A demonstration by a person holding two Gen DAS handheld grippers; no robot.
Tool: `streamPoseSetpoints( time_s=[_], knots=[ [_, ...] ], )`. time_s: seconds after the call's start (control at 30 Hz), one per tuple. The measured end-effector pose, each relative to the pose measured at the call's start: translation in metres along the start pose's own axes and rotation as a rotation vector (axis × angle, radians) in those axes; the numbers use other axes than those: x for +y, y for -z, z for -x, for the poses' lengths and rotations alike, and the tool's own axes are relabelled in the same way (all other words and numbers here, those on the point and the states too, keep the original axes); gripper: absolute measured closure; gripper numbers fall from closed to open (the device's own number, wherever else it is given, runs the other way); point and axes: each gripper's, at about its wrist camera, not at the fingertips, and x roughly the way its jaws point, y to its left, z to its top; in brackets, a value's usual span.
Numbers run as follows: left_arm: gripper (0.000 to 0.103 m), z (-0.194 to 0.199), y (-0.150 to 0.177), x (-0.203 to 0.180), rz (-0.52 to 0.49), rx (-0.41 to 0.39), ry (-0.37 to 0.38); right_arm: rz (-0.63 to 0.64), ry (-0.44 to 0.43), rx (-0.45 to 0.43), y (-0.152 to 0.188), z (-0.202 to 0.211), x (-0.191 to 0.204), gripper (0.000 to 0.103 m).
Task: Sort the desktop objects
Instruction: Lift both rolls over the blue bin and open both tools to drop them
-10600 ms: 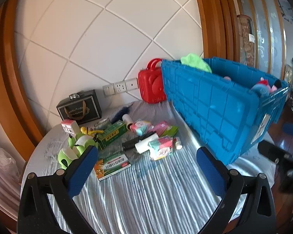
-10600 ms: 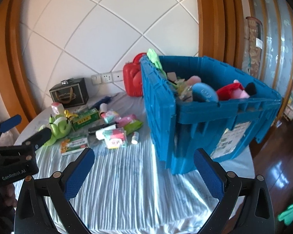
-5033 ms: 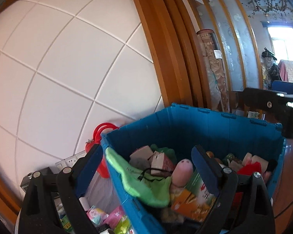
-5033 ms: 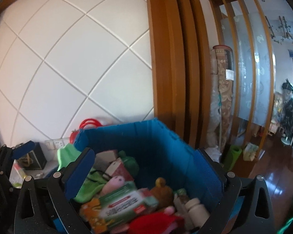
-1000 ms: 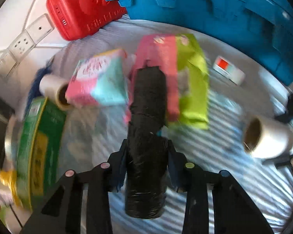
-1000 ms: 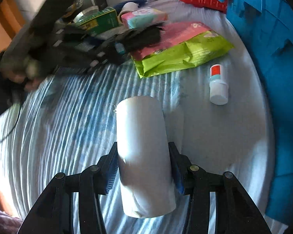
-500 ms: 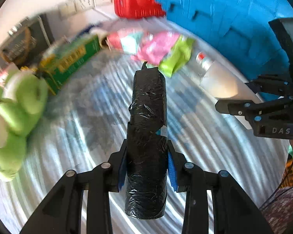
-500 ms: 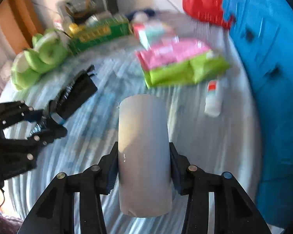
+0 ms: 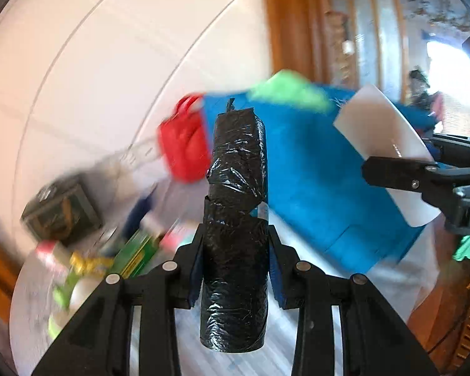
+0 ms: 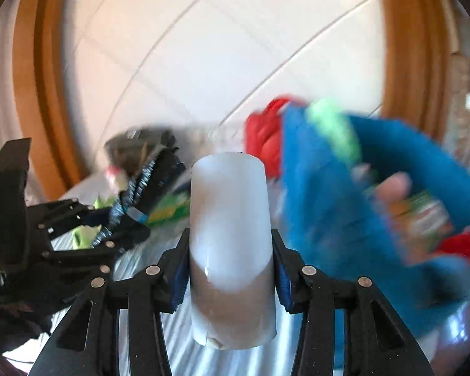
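Only the right wrist view shows inside the blue crate (image 10: 322, 188).

White panelled wall and warm wood trim

Ahead of the jaws rises a white wall (image 9: 116, 62) scored by thin diagonal seams, with a socket strip (image 9: 141, 152) low on it, blurred. To the right stands an orange-brown wooden frame (image 9: 285, 31), then slatted screen panels (image 9: 360, 31). Far right a window (image 9: 448, 62) glares bright. Below right lies dark wooden floor (image 9: 441, 313).
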Motion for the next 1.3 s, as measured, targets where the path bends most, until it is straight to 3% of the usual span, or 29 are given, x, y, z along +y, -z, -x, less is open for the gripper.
streamPoseSetpoints(
  time_s=[0.13,0.3,0.6,0.63,0.67,0.7,0.73,0.77,0.83,1.1,1.3],
  knots=[
    [0.069,-0.006,-0.055,-0.055,-0.088,-0.078,0.035,-0.026,0.098,-0.082,-0.018,0.034,-0.046,0.058],
    [0.069,-0.034,-0.107,-0.109,-0.106,-0.107,0.06,-0.083,0.178,-0.127,-0.037,0.054,-0.12,0.058],
    [0.067,-0.074,-0.164,-0.166,-0.129,-0.112,0.008,-0.154,0.215,-0.164,-0.061,0.055,-0.225,0.057],
    [0.063,-0.074,-0.171,-0.169,-0.124,-0.113,-0.009,-0.156,0.229,-0.162,-0.066,0.051,-0.233,0.057],
    [0.054,-0.074,-0.177,-0.171,-0.112,-0.124,-0.041,-0.166,0.237,-0.175,-0.069,0.05,-0.241,0.05],
    [0.045,-0.072,-0.184,-0.171,-0.096,-0.144,-0.079,-0.18,0.249,-0.194,-0.072,0.05,-0.248,0.034],
    [0.023,-0.07,-0.189,-0.17,-0.084,-0.163,-0.108,-0.189,0.27,-0.211,-0.074,0.056,-0.255,0.026],
    [0.008,-0.065,-0.193,-0.166,-0.064,-0.193,-0.145,-0.192,0.278,-0.226,-0.077,0.06,-0.258,0.021],
    [0.001,-0.055,-0.197,-0.159,-0.028,-0.248,-0.198,-0.188,0.261,-0.253,-0.078,0.069,-0.262,0.021],
    [0.001,-0.052,-0.182,-0.161,-0.023,-0.226,-0.321,-0.137,0.207,-0.273,-0.066,0.08,-0.242,0.006],
    [0.001,-0.053,-0.152,-0.155,0.005,-0.179,-0.37,-0.102,0.124,-0.249,-0.052,0.075,-0.221,0.006]
  ],
)
